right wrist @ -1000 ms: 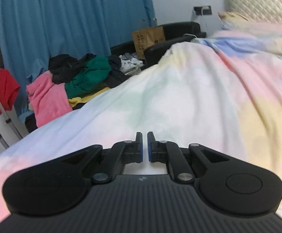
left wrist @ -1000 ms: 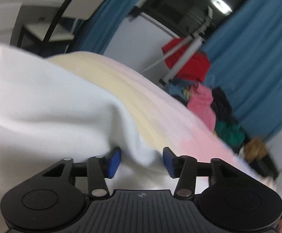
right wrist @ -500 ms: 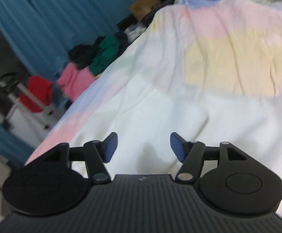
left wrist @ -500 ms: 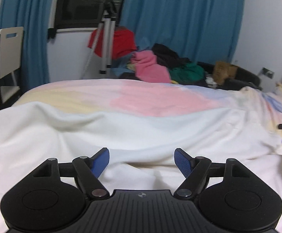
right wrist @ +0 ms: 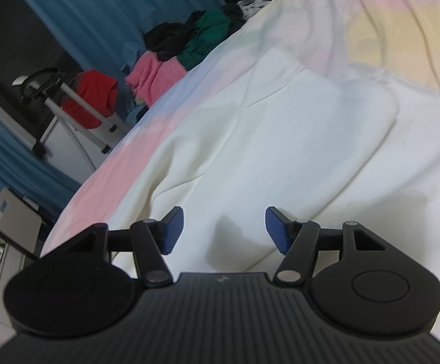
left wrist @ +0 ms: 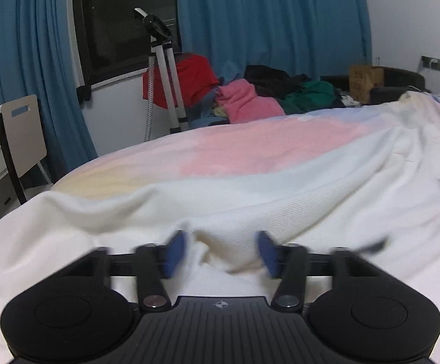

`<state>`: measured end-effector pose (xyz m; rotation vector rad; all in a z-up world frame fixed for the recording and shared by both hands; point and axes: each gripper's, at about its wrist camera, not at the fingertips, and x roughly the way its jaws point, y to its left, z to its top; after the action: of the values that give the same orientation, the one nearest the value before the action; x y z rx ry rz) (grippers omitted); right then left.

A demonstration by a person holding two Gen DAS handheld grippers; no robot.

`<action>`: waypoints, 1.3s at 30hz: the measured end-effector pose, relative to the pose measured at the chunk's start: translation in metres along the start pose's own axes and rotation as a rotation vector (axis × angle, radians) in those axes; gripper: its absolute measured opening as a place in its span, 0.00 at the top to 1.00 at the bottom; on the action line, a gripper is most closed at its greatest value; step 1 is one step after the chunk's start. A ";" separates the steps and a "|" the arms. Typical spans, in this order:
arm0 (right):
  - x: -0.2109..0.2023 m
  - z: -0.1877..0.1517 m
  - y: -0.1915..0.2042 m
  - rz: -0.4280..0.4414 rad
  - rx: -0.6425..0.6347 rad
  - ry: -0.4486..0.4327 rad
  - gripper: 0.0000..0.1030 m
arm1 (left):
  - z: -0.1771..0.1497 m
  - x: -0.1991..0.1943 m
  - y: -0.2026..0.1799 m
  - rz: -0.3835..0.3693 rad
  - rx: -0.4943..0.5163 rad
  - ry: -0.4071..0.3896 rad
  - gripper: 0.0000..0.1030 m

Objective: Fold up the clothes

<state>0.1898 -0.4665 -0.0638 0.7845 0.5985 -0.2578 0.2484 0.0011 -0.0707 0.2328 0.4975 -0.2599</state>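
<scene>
**White garment spread on a pastel bed**

Blue curtains (left wrist: 265,21) back a bed (left wrist: 250,148) where the white garment (right wrist: 280,139) lies rumpled, its edges cut off by both views. Left gripper (left wrist: 221,253) (blurred) has jaws released astride a raised fold. Right gripper (right wrist: 223,230) also gapes, holding nothing. A clothes pile (left wrist: 268,97) sits beyond the bed.

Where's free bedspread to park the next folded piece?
Free: pink bedspread patch between white garment and clothes pile; yellow patch beyond the garment. Crowded: under both open grippers, left gripper, right gripper.
</scene>
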 end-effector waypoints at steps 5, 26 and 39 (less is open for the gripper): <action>0.009 0.001 0.010 0.016 -0.019 -0.034 0.38 | 0.002 -0.026 0.015 -0.048 -0.029 -0.011 0.94; 0.007 -0.007 0.012 0.100 -0.051 -0.006 0.38 | -0.015 0.002 -0.017 -0.044 0.200 0.013 0.95; 0.071 0.051 0.052 0.008 -0.029 0.041 0.38 | 0.009 -0.032 0.036 -0.129 -0.197 -0.028 0.96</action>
<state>0.2898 -0.4676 -0.0473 0.7653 0.6357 -0.2254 0.2362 0.0381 -0.0418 0.0047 0.5070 -0.3372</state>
